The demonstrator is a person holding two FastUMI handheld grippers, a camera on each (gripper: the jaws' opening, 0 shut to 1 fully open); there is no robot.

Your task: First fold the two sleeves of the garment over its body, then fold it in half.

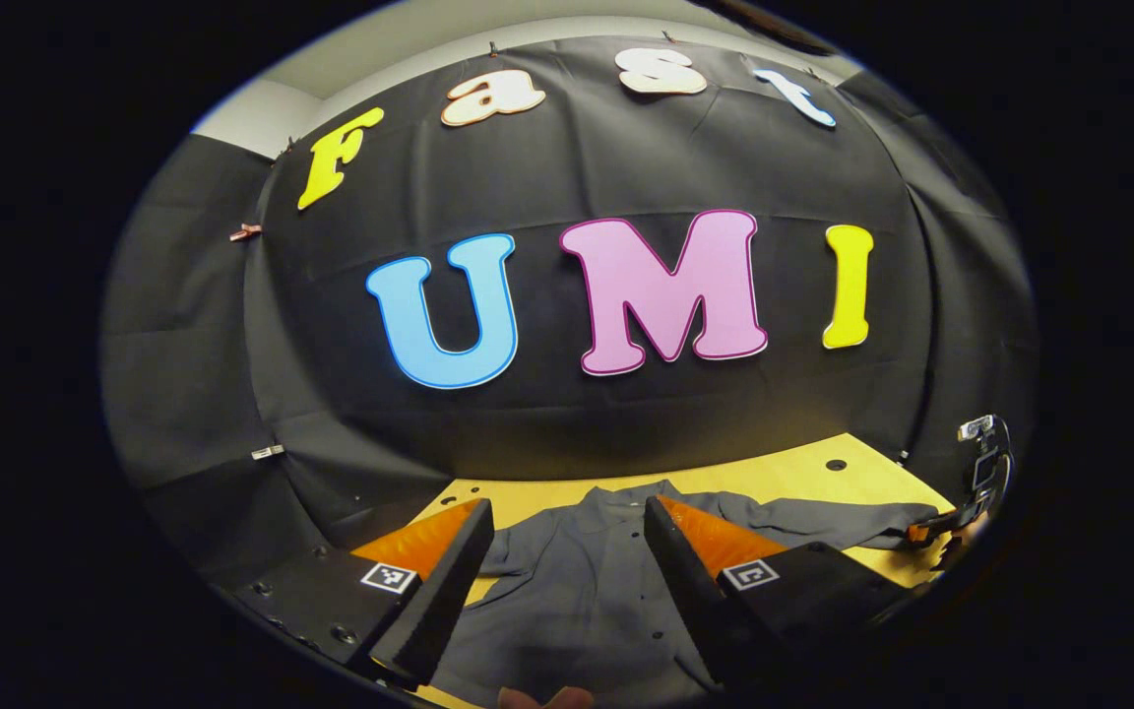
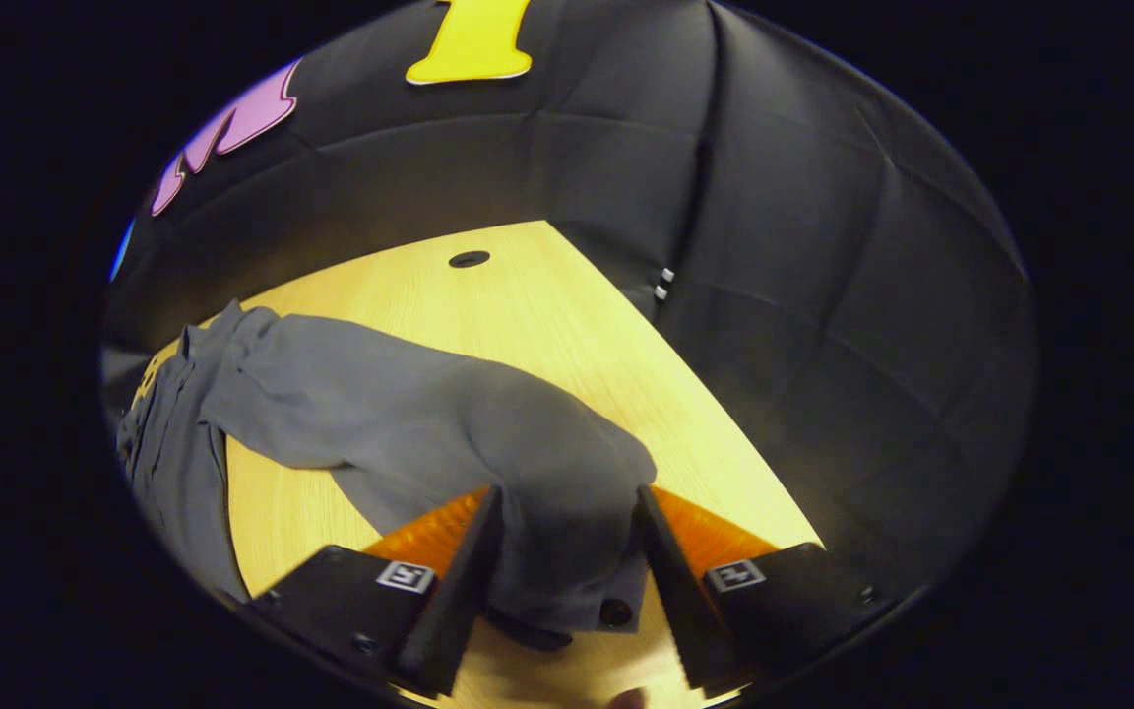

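A grey button-up shirt (image 1: 577, 591) lies flat on the yellow wooden table (image 1: 803, 478), collar toward the booth's wall. My left gripper (image 1: 567, 507) hovers open above the shirt's body, the placket between its fingers. One sleeve (image 1: 852, 522) stretches out to the right, and the right gripper (image 1: 921, 533) sits at its end. In the right gripper view that sleeve (image 2: 400, 404) runs from the shirt's body (image 2: 168, 443) toward me. Its buttoned cuff (image 2: 577, 581) lies between the spread fingers of my right gripper (image 2: 567, 492), which stands open around it.
The black cloth wall closes off the table at the back and on the right side. A round cable hole (image 2: 469, 259) sits in the tabletop near the far corner. Bare wood (image 2: 567, 325) lies beyond the sleeve.
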